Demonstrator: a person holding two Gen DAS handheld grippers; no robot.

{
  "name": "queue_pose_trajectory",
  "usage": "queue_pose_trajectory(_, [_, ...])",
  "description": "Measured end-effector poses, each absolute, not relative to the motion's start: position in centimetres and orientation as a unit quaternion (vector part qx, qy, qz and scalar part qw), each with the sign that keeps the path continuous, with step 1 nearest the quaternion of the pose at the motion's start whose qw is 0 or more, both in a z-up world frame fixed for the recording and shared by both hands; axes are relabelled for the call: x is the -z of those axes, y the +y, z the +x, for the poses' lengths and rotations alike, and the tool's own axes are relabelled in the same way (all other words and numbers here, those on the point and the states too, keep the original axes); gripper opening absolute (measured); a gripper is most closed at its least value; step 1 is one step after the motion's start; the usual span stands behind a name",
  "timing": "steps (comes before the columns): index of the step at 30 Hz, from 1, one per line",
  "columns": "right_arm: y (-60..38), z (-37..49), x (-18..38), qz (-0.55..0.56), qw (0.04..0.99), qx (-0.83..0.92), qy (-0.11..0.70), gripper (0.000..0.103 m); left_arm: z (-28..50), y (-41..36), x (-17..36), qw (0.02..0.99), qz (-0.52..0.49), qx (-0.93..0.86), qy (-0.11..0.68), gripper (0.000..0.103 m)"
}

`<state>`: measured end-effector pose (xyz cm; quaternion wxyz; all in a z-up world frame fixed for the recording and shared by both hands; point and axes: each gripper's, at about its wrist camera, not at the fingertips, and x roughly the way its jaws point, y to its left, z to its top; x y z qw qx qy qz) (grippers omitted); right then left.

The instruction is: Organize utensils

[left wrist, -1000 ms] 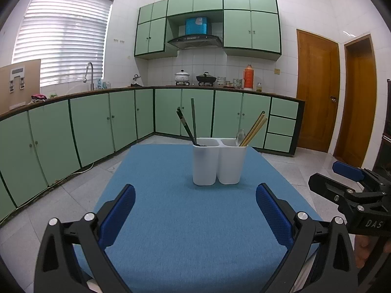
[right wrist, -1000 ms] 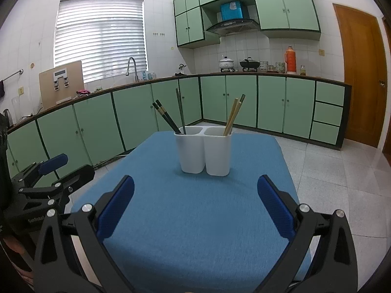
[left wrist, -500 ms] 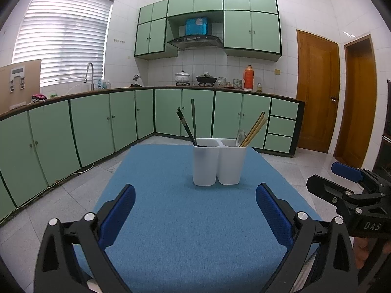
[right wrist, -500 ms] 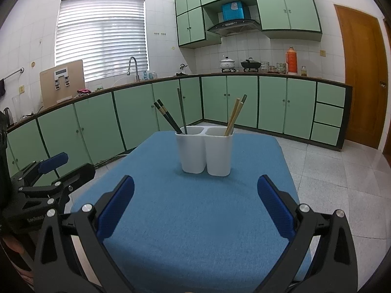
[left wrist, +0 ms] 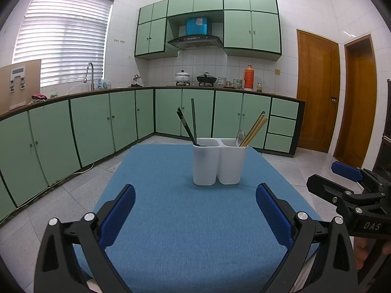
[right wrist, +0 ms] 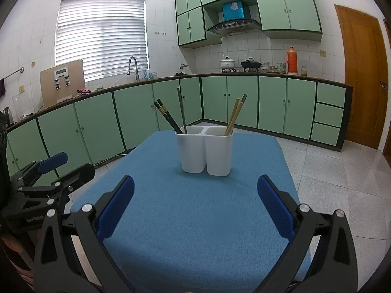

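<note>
White plastic two-compartment utensil holder (left wrist: 220, 162) stands upright toward the far edge of the blue-cloth-covered table (left wrist: 185, 232), roughly midway between its side edges. Its left compartment carries the dark chopsticks (left wrist: 187, 128) — leaning left — plus one straighter dark stick; its right carries the pale bamboo chopsticks (left wrist: 254, 129) leaning right and a metal spoon (left wrist: 240, 136), bowl up. No loose utensils visible on the cloth. Left gripper (left wrist: 195, 210) hangs over the near edge, jaws spread wide, nothing between the blue pads; right gripper (right wrist: 195, 205) likewise wide and empty, well apart from the holder. Sorting looks largely done or not begun — cannot tell which. Risks, as I judge them: the holder is tall and light, so a sideways pull on a leaning stick could tip it; thin smooth chopsticks may slip or pivot in the pads; two grippers converging on one narrow target could collide.
</note>
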<state>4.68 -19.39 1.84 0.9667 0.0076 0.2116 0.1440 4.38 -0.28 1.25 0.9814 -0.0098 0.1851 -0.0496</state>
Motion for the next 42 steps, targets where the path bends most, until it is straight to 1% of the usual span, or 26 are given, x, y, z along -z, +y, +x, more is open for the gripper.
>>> queue_pose_trajectory(42, [-19.31, 4.75, -1.82, 0.007, 0.966, -0.144, 0.212, 0.098, 4.37, -0.19, -1.15, 0.981, -0.012, 0.046, 0.187, 0.097])
